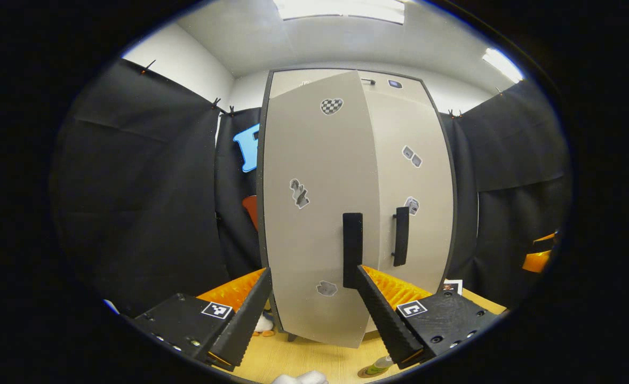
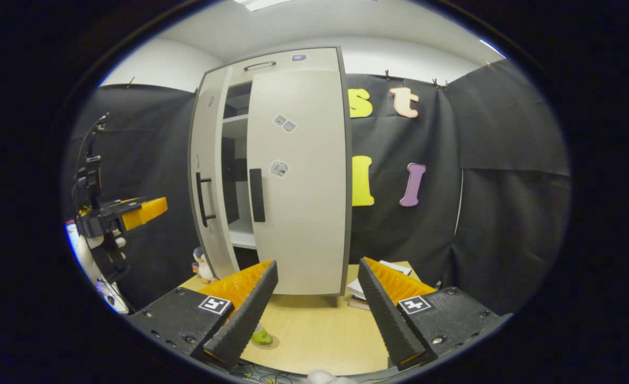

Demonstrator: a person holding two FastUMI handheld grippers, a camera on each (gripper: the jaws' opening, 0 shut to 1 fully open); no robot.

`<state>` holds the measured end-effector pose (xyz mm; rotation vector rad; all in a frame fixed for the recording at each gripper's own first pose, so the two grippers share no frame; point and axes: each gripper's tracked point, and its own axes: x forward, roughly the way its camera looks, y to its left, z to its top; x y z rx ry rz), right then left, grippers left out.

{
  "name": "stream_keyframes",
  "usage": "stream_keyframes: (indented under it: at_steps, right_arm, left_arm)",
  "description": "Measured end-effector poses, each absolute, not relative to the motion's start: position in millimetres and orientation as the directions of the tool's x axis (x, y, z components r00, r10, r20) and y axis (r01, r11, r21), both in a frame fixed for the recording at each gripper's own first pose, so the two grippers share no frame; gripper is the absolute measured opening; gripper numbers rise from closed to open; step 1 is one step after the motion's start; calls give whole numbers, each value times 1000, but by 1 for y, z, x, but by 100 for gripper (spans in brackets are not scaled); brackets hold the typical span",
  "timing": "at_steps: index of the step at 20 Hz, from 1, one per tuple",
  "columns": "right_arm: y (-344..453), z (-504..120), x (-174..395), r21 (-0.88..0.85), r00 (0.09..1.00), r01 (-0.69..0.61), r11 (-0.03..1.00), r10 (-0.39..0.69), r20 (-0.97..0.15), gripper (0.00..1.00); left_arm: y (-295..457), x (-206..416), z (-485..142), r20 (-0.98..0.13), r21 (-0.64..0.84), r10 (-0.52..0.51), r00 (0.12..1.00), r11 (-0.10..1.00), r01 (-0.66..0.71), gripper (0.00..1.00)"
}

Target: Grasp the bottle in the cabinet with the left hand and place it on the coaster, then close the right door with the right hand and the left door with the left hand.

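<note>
**Bottle on the coaster, left door ajar, both tongs spread**

In the left gripper view the left tongs (image 1: 311,314) are seen spread wide with nothing between them, pointed at the cabinet (image 1: 354,208). The left door (image 1: 317,213) is swung partly out from the cabinet front, and its dark vertical handle (image 1: 352,249) is seen just above one finger; whether the two touch cannot be told. The right door (image 1: 415,186) lies flat against the cabinet, with its own handle (image 1: 400,236) beside the first. Stickers are scattered on both doors, among them a checkered heart (image 1: 331,105); no writing on them can be read. At the bottom edge, the bottle (image 1: 378,367) is partly seen on the wooden counter (image 1: 314,354), resting on the round coaster (image 1: 366,373).

In the right gripper view the right tongs (image 2: 317,314) are likewise held apart and empty above the counter. The cabinet is seen from the side, with the left door standing open and shelves (image 2: 237,120) visible in the gap between the doors. The bottle is half hidden behind one finger, with the coaster under it, well apart from the cabinet. A small penguin figure (image 2: 202,265) stands on the counter near the cabinet's base, and a stack of books (image 2: 381,285) lies at the far side. The left tongs are seen at the left edge, held up in front of the open door. Square black-and-white markers are fixed on both gripper bodies; no brand can be read anywhere.
</note>
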<state>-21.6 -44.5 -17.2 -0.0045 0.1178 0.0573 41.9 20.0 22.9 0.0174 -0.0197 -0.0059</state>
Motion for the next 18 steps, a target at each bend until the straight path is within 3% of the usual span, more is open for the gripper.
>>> stream_keyframes:
  at_steps: [5, 11, 18]
  right_arm:
    - [-34, -15, -20, 7, 993, -58, 998, 59, -100, 99]
    - [-25, -18, -23, -19, 996, -44, 999, 42, -76, 99]
    - [-17, -29, -24, -28, 996, -38, 999, 35, -80, 99]
  left_arm:
    - [12, -3, 24, 29, 36, -22, 999, 999, 21, 96]
    - [18, -44, -12, -38, 29, 26, 999, 999, -25, 96]
    - [27, -52, -32, -81, -12, 62, 995, 998, -63, 96]
